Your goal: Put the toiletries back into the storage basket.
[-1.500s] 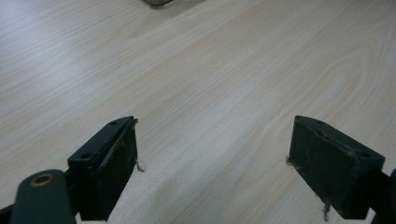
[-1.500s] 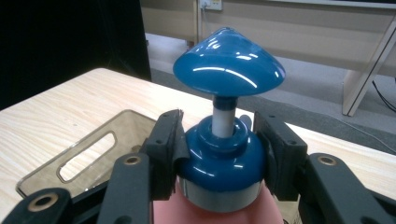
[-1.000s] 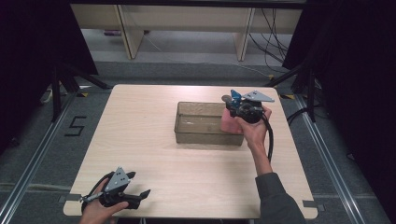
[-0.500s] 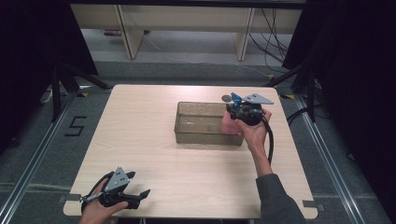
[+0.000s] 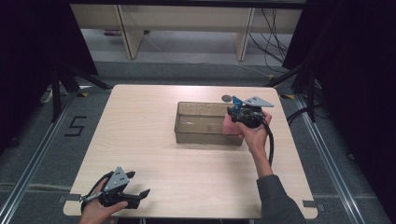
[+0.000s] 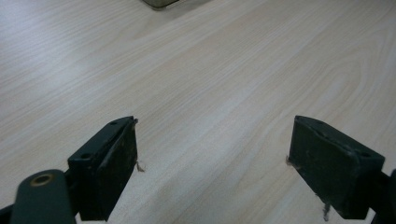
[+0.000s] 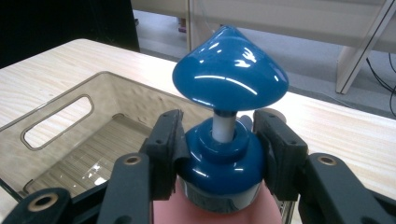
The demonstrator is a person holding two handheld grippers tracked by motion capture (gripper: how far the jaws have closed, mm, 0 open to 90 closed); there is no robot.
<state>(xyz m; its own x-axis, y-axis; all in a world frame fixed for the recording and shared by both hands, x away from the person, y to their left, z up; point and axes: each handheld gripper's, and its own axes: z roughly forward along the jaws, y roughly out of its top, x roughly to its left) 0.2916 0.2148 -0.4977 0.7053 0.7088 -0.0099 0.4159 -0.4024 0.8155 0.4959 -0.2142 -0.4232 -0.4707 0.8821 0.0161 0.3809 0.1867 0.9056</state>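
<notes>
- Pump bottle, pink-bodied with a blue collar and a blue dispenser head, is held just above the right end of the clear plastic bin; in the high view its pink body shows against the bin's right wall.
- Right gripper is clenched on the bottle's blue collar, one black jaw on each side, just below the white stem of the pump head.
- Left gripper rests well away from the bin, at the near left corner of the table, with its jaws spread wide and nothing between them but bare wood.
- A small dark round object lies on the table just behind the bin's far right corner; what it is cannot be told.
- Risk, as I judge it: the collar is round and glossy, so the bottle could swivel or slide down between the pads if the hand tips or jolts.
- Risk: the heavy part of the bottle hangs below the grip, so a quick swing toward the bin could set it rocking and knock its base on the bin's rim.
- Risk: releasing while the bottle is over the right wall instead of clear inside could leave it toppling on the edge or outside the bin.
- Risk: squeezing higher up would press the pump head and might dispense liquid.
</notes>
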